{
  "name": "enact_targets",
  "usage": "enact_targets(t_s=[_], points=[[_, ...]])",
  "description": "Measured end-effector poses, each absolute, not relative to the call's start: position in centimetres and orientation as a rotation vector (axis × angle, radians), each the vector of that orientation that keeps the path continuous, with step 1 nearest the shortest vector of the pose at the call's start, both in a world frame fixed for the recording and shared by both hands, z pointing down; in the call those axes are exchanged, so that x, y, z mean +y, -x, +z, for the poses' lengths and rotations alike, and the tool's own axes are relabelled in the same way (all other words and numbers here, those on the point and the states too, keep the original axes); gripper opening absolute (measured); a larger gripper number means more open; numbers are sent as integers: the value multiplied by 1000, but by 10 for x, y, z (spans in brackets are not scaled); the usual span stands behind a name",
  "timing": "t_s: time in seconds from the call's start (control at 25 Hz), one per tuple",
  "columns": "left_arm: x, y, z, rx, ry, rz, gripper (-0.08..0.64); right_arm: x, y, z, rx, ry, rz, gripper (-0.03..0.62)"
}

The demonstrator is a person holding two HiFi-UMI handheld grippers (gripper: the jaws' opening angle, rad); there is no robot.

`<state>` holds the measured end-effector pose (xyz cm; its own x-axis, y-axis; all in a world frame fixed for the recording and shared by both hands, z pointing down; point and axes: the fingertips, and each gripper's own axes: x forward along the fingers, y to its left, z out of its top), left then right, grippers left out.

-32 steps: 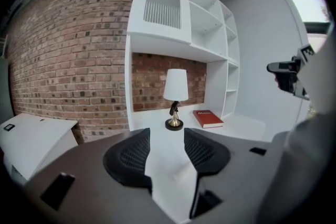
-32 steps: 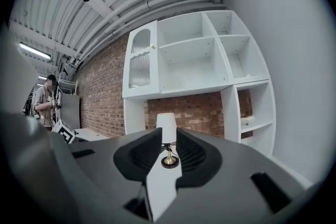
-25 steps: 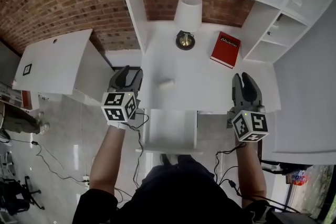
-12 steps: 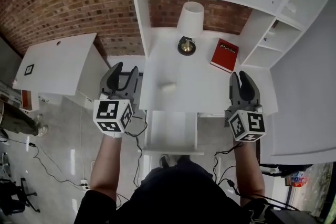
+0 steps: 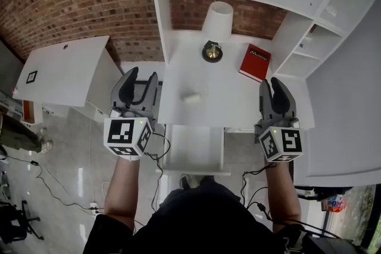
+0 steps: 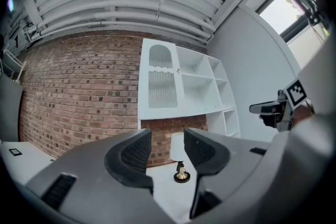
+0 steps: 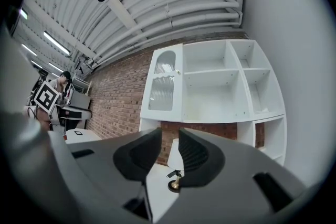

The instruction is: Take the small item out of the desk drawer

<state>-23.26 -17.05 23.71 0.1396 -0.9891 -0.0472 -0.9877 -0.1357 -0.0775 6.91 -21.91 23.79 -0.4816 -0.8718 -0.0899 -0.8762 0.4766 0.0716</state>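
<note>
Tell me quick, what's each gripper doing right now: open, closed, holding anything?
Left gripper: open, nothing between its jaws.
Right gripper: open, narrower gap, nothing held.

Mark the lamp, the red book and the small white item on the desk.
lamp point(image 5: 217, 18), head view, middle of the white shade.
red book point(image 5: 255, 62), head view, centre of the cover.
small white item point(image 5: 191, 97), head view, its middle.

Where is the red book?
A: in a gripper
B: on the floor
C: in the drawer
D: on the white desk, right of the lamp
D: the flat red rectangular book lies on the white desk top, to the right of the lamp with the white shade and brass base.
</note>
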Motion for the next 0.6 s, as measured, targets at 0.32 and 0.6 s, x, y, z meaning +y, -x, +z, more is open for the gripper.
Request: enact_targets(t_s=[0.32, 0.6], points=[[-181, 229, 236, 2005, 2342, 41, 192, -226, -69, 235, 2659, 1566, 180, 86], [-195, 228, 242, 2012, 2342, 29, 192, -238, -72, 241, 2667, 1565, 158, 86]])
